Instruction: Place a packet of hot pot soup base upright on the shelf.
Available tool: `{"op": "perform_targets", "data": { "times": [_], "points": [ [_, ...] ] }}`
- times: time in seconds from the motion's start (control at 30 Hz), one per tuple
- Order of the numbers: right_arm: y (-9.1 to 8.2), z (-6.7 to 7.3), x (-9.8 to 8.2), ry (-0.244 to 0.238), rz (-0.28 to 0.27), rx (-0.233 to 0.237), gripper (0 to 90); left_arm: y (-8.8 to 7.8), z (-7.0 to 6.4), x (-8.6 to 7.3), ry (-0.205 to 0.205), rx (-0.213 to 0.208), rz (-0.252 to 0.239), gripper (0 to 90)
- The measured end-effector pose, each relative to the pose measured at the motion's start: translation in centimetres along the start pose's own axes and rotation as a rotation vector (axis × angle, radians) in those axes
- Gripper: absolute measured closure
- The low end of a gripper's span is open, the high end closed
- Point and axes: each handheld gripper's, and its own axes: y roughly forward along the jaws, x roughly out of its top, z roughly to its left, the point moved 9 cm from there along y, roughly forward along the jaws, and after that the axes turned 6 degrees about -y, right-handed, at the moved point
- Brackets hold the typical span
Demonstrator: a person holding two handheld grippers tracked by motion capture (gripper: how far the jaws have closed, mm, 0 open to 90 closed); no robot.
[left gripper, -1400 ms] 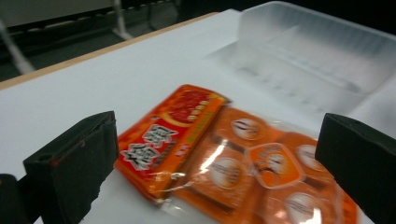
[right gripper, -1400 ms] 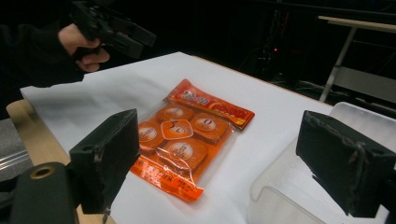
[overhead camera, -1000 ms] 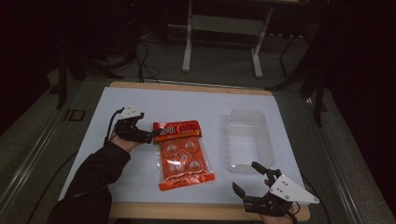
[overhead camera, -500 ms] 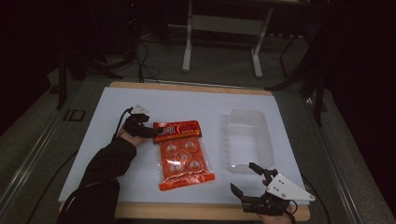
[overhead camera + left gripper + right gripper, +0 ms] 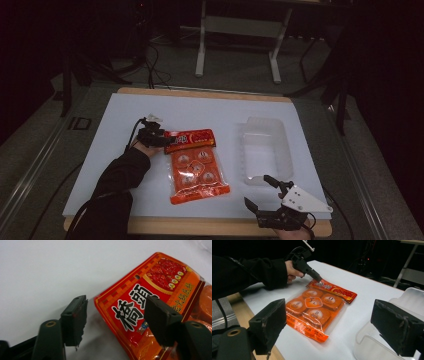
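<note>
Left tongs (image 5: 115,315): at the red header corner of the snack packet (image 5: 196,165), jaws part-way in and just been closing, one over the packet, one beside its edge (no pad pressing yet).
Right tongs (image 5: 265,192): spread wide, holding nothing, at the tabletop's (image 5: 200,110) near edge.
Snack packet: flat, mid-tabletop, left of the clear plastic tray (image 5: 265,147), well apart.

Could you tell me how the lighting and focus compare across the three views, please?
High view: dim surroundings, the white table evenly lit, the clear tray faint against it. Left gripper view: bright, the snack bag print sharp, the near fingers soft, glare on the wrapper's lower edge. Right gripper view: dark background, its own fingers blurred, sheen on the bag's film.
</note>
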Motion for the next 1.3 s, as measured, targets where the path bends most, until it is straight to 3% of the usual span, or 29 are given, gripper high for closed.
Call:
{"op": "perform_targets", "data": {
  "times": [0.13,0.23,0.3,0.53,0.63,0.7,0.73,0.83,1.03,1.23,1.3],
  "points": [
    [0.1,0.0,-0.1,0.002,0.003,0.003,13.1,0.8,0.0,-0.4,-0.002,0.012,0.02,41.4],
    [0.1,0.0,-0.1,0.0,0.005,0.003,13.2,1.0,-0.3,-0.4,-0.014,-0.014,0.017,48.1],
    [0.1,0.0,-0.1,0.004,0.007,0.002,13.2,1.2,-0.7,-0.4,0.008,-0.014,0.017,55.0],
    [0.1,-0.1,-0.1,0.008,0.005,-0.001,13.2,1.4,-1.5,-0.6,0.025,-0.019,0.037,64.5],
    [0.1,0.0,-0.1,0.005,0.007,0.002,13.2,1.5,-1.5,-0.5,0.034,-0.002,0.067,68.0],
    [0.2,0.1,0.0,0.005,0.008,0.005,13.2,1.5,-1.5,-0.4,0.03,0.016,0.087,77.0],
    [0.2,0.2,0.0,0.005,0.009,0.006,13.2,1.6,-1.6,-0.4,0.05,0.026,0.098,82.9],
    [0.2,0.2,0.0,0.001,0.007,0.005,13.2,1.7,-1.9,-0.3,0.083,0.052,0.095,89.4],
    [-0.1,-0.1,0.1,0.014,-0.003,-0.006,13.3,1.4,-2.0,-0.2,0.096,0.062,0.075,90.0],
    [-0.2,-0.4,0.2,0.019,-0.01,-0.014,13.3,0.4,-2.5,0.7,0.102,0.044,0.033,90.0],
    [-0.4,-0.5,0.3,0.022,-0.02,-0.023,13.2,-0.8,-3.2,1.4,0.133,0.044,0.011,90.0]
  ]
}}
